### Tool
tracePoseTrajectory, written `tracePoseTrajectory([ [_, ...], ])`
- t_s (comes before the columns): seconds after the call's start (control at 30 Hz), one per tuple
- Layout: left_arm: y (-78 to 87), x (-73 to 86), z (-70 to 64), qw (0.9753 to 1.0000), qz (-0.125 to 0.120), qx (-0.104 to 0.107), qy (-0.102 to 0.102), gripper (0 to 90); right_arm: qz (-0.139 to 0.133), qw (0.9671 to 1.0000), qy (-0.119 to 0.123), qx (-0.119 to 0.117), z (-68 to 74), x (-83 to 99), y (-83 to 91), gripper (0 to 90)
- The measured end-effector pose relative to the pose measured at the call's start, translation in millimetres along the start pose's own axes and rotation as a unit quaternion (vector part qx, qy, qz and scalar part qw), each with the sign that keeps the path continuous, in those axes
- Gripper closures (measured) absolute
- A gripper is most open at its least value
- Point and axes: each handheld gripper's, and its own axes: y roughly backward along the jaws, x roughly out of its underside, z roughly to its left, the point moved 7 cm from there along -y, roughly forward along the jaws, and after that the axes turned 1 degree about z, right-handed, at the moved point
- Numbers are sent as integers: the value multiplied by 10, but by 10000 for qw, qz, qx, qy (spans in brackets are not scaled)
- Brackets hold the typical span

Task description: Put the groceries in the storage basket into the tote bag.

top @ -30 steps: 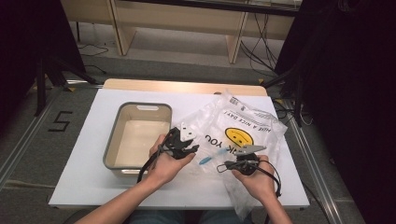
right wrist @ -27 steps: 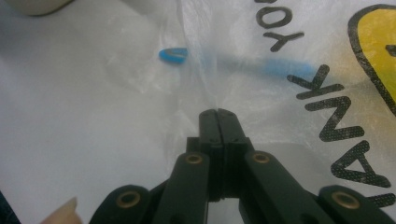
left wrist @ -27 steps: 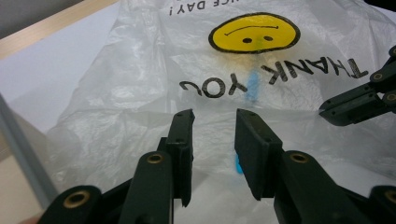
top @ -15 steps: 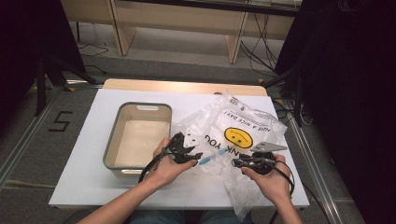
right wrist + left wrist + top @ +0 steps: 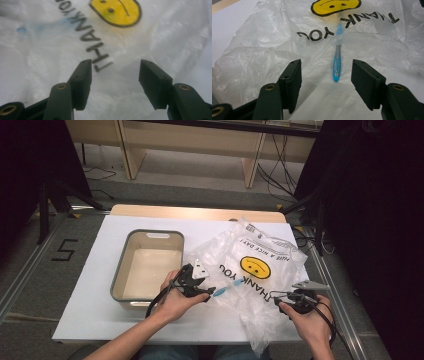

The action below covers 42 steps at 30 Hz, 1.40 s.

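Two hand-held grippers work over a crinkled, translucent plastic bag (image 5: pixel 260 275) printed with a yellow smiley and "THANK YOU", spread across the right half of a white counter (image 5: pixel 100 320). A blue toothbrush (image 5: pixel 337 62) lies on the counter near its front edge; its handle end pokes out of the bag's mouth while its bristle end shows as a blur under the film.

In the left gripper view the toothbrush lies straight ahead of the left hand-held gripper (image 5: pixel 326 72), its long axis running away from the jaws, its handle tip between and just beyond them. The jaws stand wide apart and grip nothing.

The right hand-held gripper (image 5: pixel 287 296) hovers at the bag's front right part, well apart from the toothbrush. Its jaws also stand wide and hold nothing. The left one is clearly nearer.

A grey-rimmed, cream rectangular bin (image 5: pixel 120 275), smooth and hard, sits toward the counter's left, just beside the left hand (image 5: pixel 175 300).
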Motion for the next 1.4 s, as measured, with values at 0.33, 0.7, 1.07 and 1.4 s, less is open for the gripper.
tracePoseTrajectory([
  [0.33,8,-1,-42,10000,-3,12,-69,390,251,9974,-587,321,-162,225,18,399],
  [0.7,-1,-4,-43,10000,-10,33,-66,389,481,9949,-823,333,-97,333,-35,418],
  [1.07,-6,-7,-48,9999,2,33,-99,389,654,9938,-832,333,-66,390,-83,506],
  [1.4,-5,-12,-48,9999,-13,31,-109,389,967,9923,-723,263,-1,442,-89,725],
])
